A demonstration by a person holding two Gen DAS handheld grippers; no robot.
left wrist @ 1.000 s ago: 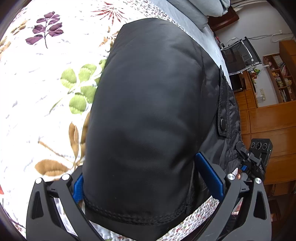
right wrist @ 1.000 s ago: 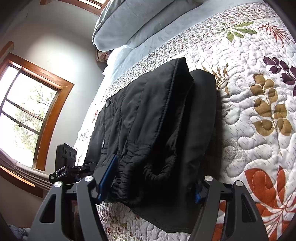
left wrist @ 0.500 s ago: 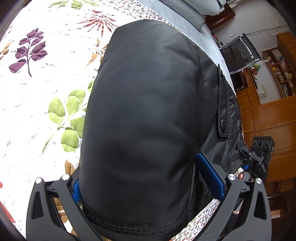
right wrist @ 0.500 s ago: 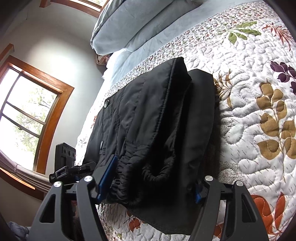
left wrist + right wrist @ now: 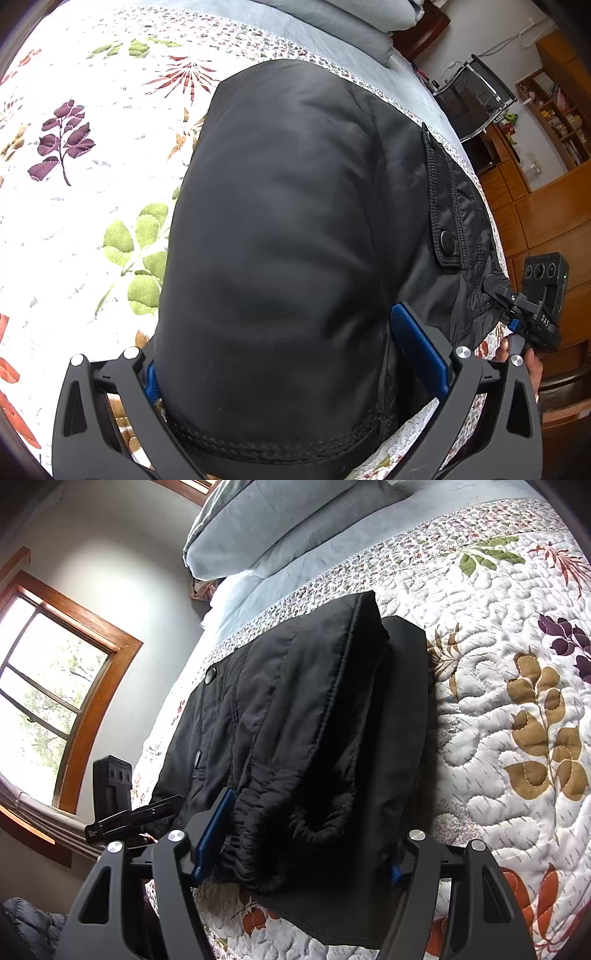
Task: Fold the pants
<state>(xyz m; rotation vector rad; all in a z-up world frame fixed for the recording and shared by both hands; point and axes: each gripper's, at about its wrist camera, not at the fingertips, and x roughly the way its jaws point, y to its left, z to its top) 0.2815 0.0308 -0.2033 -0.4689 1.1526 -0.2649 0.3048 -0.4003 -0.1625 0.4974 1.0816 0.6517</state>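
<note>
Black padded pants point(image 5: 288, 240) lie folded into a thick bundle on a floral quilt point(image 5: 74, 206). My left gripper point(image 5: 295, 354) straddles the hem end of the bundle, blue pads on both sides, jaws wide. A snap-button pocket flap point(image 5: 447, 243) sits at the bundle's right side. In the right wrist view the pants point(image 5: 314, 731) show their elastic waistband end point(image 5: 273, 827). My right gripper point(image 5: 303, 842) straddles that end with jaws wide. Each gripper shows in the other's view, the right one point(image 5: 532, 317) and the left one point(image 5: 122, 812).
Grey-blue pillows and folded bedding point(image 5: 280, 531) lie at the head of the bed. A window with a wooden frame point(image 5: 55, 709) is to the left. A chair point(image 5: 476, 99), wooden cabinets and shelves point(image 5: 546, 206) stand beyond the bed's far side.
The bundle and both grippers have slid across the quilt toward the pillows; the leaf prints have shifted in both views. The jaws' width has not changed.
</note>
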